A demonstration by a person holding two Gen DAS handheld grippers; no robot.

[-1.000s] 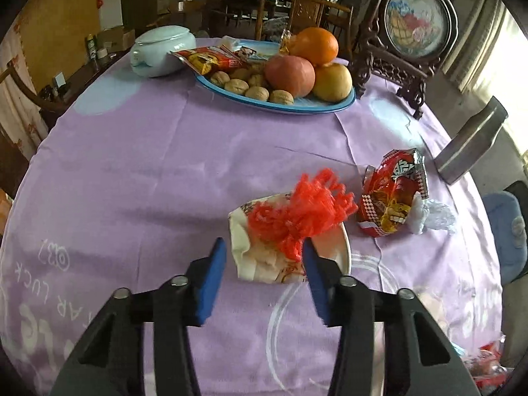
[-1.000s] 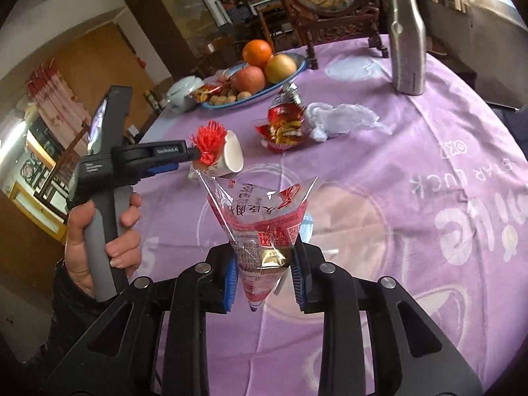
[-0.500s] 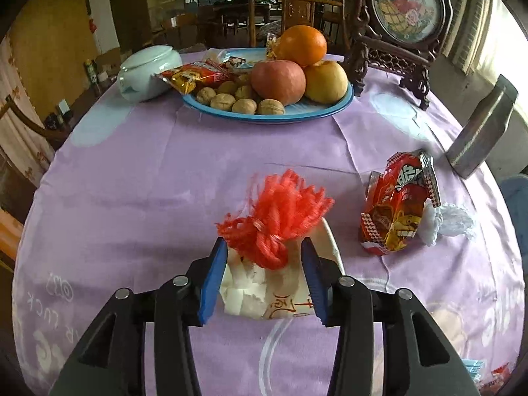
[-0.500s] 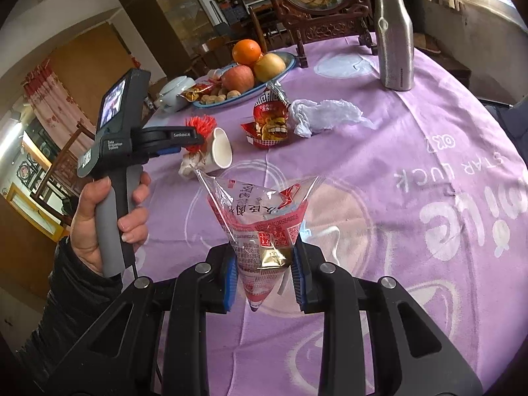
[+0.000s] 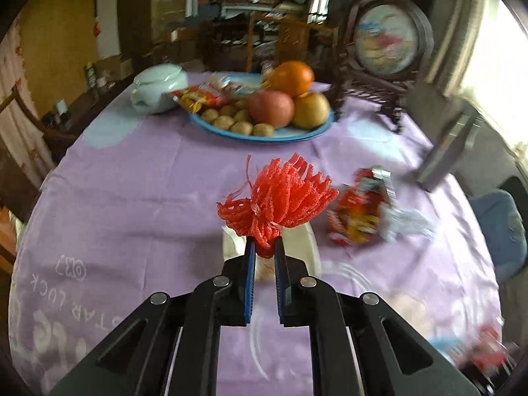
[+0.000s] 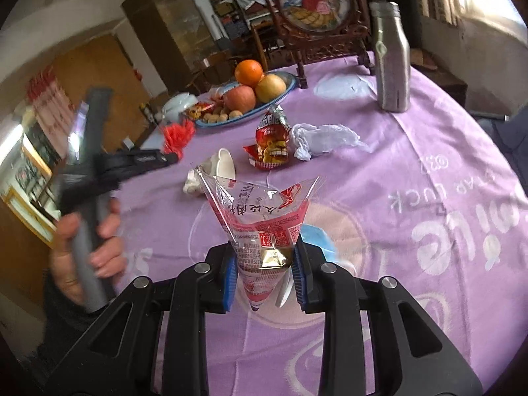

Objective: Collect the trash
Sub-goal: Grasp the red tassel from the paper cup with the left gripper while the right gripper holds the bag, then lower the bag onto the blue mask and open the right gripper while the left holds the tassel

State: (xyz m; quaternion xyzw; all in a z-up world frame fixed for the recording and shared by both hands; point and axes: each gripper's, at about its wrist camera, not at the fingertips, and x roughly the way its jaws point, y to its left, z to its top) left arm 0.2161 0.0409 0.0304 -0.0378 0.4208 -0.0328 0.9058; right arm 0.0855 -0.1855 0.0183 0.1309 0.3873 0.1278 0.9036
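My left gripper (image 5: 264,247) is shut on the base of a red mesh net (image 5: 280,198) and holds it just above a white paper cup (image 5: 308,242). The right wrist view shows the same net (image 6: 178,133) at the left gripper's tip (image 6: 171,156), with the crushed cup (image 6: 224,168) lying on the cloth below. My right gripper (image 6: 264,274) is shut on a clear snack bag with red print (image 6: 264,217), its mouth open upward. A red snack wrapper (image 6: 272,142) and a crumpled white plastic scrap (image 6: 326,137) lie further out.
A blue plate of fruit and walnuts (image 5: 264,138), a white lidded pot (image 5: 158,89), a framed picture on a carved stand (image 6: 313,10) and a metal flask (image 6: 392,62) stand at the far side of the purple tablecloth (image 5: 132,198). A hand (image 6: 99,247) grips the left tool's handle.
The left jaws have closed on the red net and lifted it up off the paper cup. The right gripper has kept still with the bag.
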